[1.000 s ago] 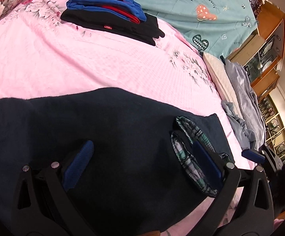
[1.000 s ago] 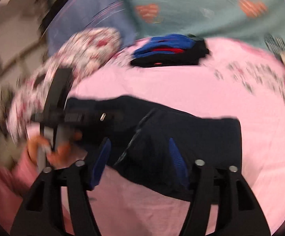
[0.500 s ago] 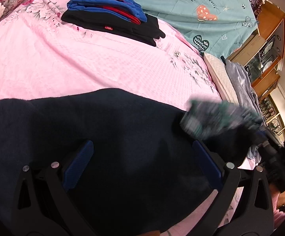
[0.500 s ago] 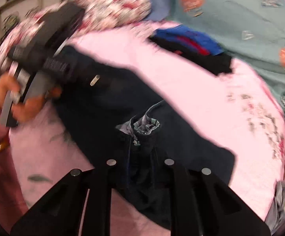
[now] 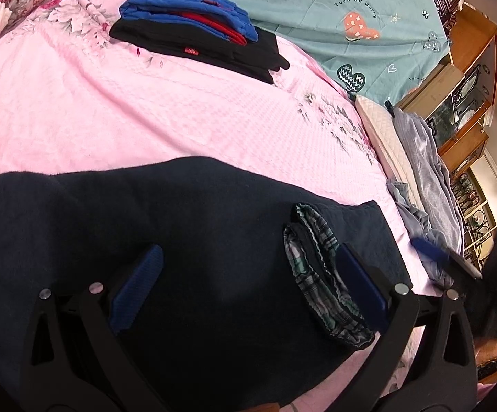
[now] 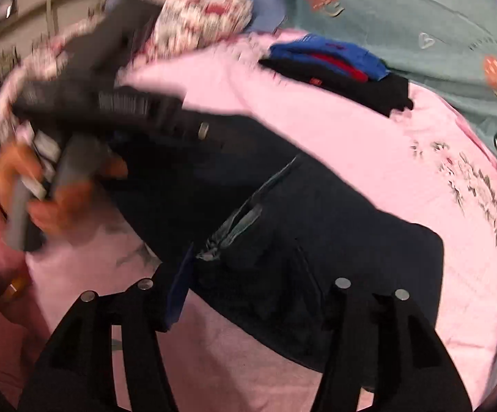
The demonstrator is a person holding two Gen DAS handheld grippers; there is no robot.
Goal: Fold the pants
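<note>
Dark navy pants (image 5: 179,240) lie across the pink bedspread (image 5: 145,113), with their plaid-lined waistband (image 5: 320,274) at the right. My left gripper (image 5: 248,285) is open just above the pants, its jaws wide apart, holding nothing. In the right wrist view the pants (image 6: 317,226) lie below my right gripper (image 6: 248,274), which is open over the waistband end (image 6: 234,230). The right gripper also shows blurred at the right edge of the left wrist view (image 5: 433,254). The left gripper with the person's hand (image 6: 76,137) shows blurred at the left.
A stack of folded blue, red and black clothes (image 5: 196,31) sits at the far side of the bed. A teal quilt (image 5: 334,10) lies behind it. Grey clothes (image 5: 427,171) pile at the right edge. A floral pillow (image 6: 200,10) sits far left.
The right gripper had shut on the waistband end and lifted it half a second ago; now it is open and the waistband lies flat again. The left gripper stayed in place.
</note>
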